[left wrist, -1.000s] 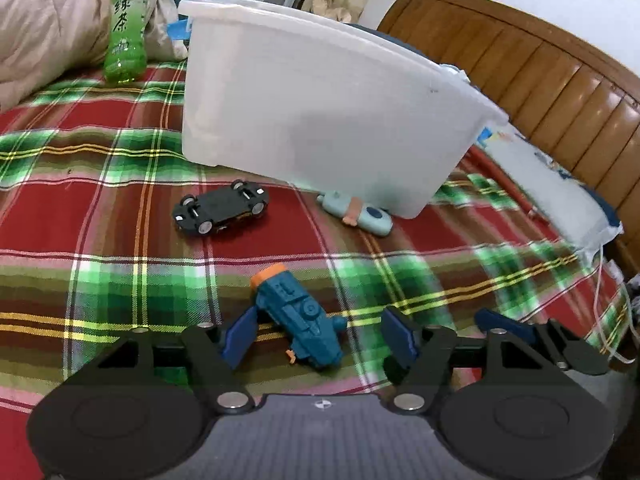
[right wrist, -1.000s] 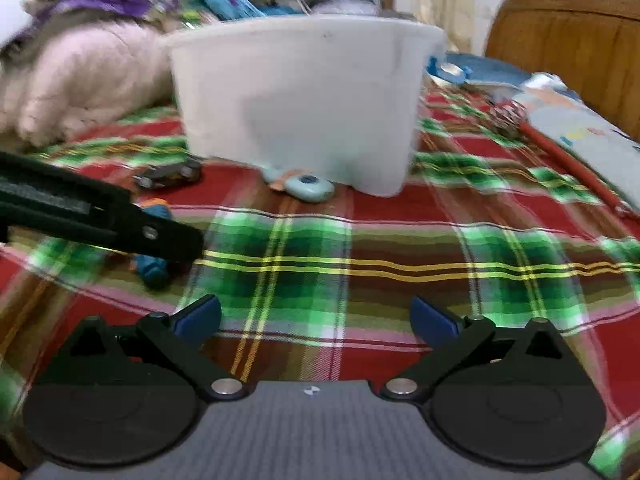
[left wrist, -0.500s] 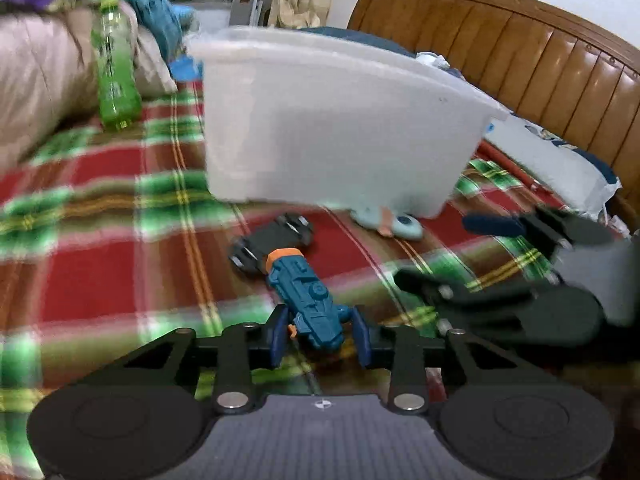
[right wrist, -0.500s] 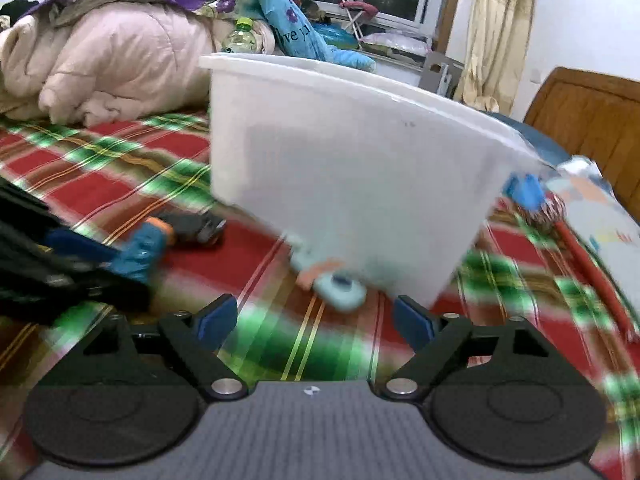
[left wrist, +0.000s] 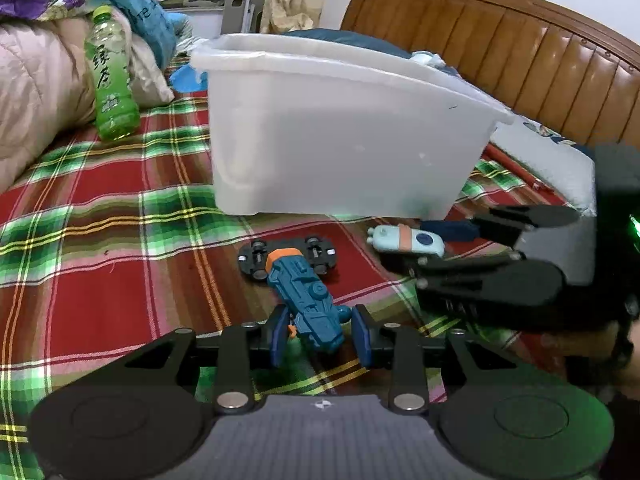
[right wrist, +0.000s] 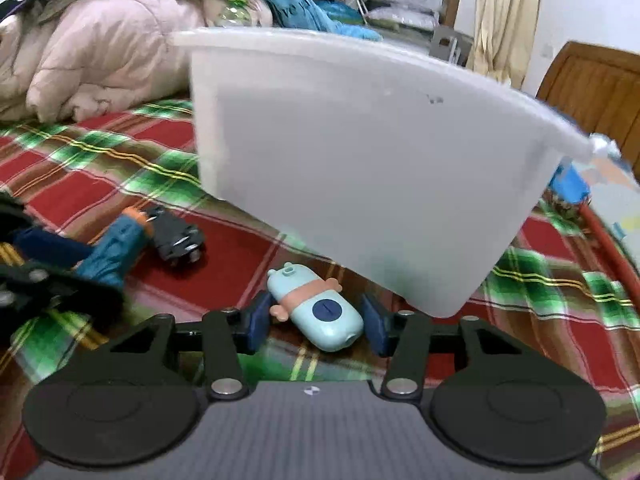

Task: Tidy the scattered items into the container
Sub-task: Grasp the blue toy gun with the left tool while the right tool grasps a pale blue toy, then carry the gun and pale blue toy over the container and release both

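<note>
Blue toy gun lies lengthwise inside the narrowed left claw; right claw half-open astride the pale device.

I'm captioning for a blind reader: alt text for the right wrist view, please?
The right gripper straddles a pale blue pig-shaped toy on a plaid bedspread, jaws not yet touching it. A white plastic bin stands just behind.

Red, green and yellow plaid covers the bedspread. The container is milky white. A teal toy has an orange tip, the toy car is black, the capsule toy pale blue with a peach band, the bottle green.
</note>
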